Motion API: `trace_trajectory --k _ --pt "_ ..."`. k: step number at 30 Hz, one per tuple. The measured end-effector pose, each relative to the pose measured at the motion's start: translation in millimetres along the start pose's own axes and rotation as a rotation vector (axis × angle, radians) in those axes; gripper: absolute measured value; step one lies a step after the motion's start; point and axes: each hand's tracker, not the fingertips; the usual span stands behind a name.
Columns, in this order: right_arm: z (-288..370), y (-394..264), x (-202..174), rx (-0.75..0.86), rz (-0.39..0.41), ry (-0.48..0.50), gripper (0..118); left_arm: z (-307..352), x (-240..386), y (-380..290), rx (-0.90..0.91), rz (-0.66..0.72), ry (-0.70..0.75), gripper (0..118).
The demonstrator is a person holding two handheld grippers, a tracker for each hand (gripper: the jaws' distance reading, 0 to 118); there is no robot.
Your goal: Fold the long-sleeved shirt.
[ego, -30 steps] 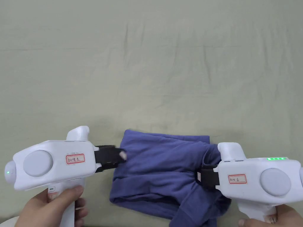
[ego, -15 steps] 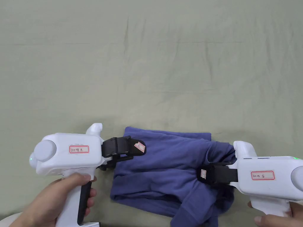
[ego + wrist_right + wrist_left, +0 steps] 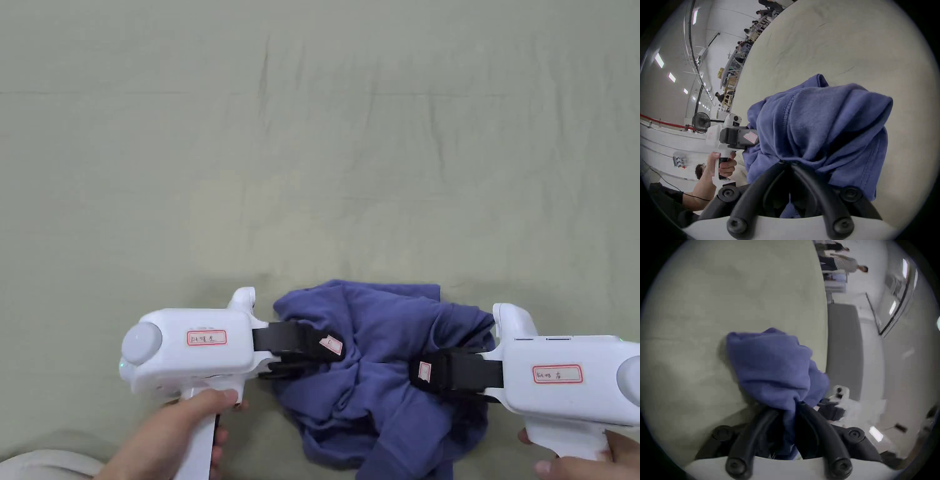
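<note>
My left tool and right tool each pinch the bunched shirt between them on the tabletop.

The pale green cloth surface lies bare from nine o'clock round through twelve to three, wrinkled but flat, with open passage across it. The bunched blue shirt is the one obstacle, a raised heap at six o'clock (its folds stand up off the cloth). The left gripper closes its nine o'clock side, the right gripper its three o'clock side, both clamped on fabric.
</note>
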Motion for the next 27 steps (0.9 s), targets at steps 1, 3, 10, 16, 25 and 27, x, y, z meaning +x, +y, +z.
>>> trace_trajectory --k 1,3,10,16,25,27 --pt "0.2 -1.1 -2.6 0.004 0.006 -0.007 3 -2.9 13.0 -28.6 0.032 0.003 0.000 6" --pt "-0.2 -1.8 -7.3 0.008 0.025 -0.024 3 11.8 29.3 -27.9 0.081 -0.031 0.106 6" --pt "3.5 0.7 -81.0 0.075 0.128 -0.189 3 58.9 58.1 -35.3 0.102 -0.221 0.467 6" --pt "-52.9 3.1 -203.4 0.102 0.299 -0.371 3 126.4 51.7 -17.3 0.139 -0.240 0.641 6" --pt "-123.6 -5.3 -353.8 0.041 0.478 -0.124 3 271.6 8.9 48.0 0.136 -0.237 0.995 6" --pt "-125.0 -7.4 -371.3 0.037 0.508 -0.090 3 293.6 -3.4 55.0 0.125 -0.221 1.074 6"
